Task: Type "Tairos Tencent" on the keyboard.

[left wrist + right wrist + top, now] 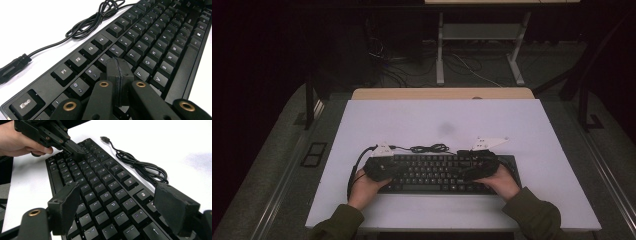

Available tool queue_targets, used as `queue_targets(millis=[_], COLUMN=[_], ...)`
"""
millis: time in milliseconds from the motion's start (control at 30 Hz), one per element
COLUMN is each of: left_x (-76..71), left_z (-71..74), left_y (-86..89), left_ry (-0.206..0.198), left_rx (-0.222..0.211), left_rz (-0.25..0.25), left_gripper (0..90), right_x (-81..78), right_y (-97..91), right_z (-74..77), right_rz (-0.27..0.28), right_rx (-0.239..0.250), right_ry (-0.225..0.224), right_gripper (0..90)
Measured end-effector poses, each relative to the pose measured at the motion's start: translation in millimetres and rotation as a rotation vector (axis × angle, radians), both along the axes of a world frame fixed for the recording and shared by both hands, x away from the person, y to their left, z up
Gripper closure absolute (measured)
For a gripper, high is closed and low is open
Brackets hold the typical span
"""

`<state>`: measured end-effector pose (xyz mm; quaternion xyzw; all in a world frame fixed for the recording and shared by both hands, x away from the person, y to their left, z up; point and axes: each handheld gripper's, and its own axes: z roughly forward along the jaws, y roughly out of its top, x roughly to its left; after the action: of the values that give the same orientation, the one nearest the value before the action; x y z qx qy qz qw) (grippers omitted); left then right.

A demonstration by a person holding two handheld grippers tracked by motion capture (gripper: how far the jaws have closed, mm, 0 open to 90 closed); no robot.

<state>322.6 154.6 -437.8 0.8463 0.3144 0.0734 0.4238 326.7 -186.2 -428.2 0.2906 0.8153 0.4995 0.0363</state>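
From the high view, the keyboard (439,173) sits near the front edge of the table (532,125), roughly centred, with its cable (429,148) bundled just behind its back edge. The left gripper (382,167) hangs over the keyboard's left end and the right gripper (479,166) over its right half, each in a hand. In the left gripper view the jaws are pinched fully together with nothing between them, and the joined tip sits right on the keys around the number row and the row below it; I can't tell which key it's actually pressing, if any. Risk here, I'd say: that blunt tip is wider than a single keycap, so a push could catch two keys at once, or slide off between caps if it comes down at a slant. In the right gripper view the jaws stand wide apart, empty, hovering over the keys near the right end. If that one drops as is, both pads could mash keys, and the nearby cable (147,171) coil could snag if the keyboard (100,192) gets shoved toward the back edge.
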Motion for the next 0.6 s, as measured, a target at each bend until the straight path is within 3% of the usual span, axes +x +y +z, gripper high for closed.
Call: queue_targets(millis=[267,600], left_x=[-1.3,-5.7], left_z=[3.5,6.8], left_y=[3.2,4.9], left_ry=[-0.008,-0.011], left_rx=[-0.014,-0.026], left_rz=[-0.005,-0.012], left_gripper=[84.0,50.9], right_x=[0.5,2.5], right_y=[-0.5,8.4], right_z=[-0.4,1.3], right_rz=[0.0,0.018], right_rx=[-0.003,0.009], right_ry=[-0.003,0.01], right_gripper=[21.0,25.4])
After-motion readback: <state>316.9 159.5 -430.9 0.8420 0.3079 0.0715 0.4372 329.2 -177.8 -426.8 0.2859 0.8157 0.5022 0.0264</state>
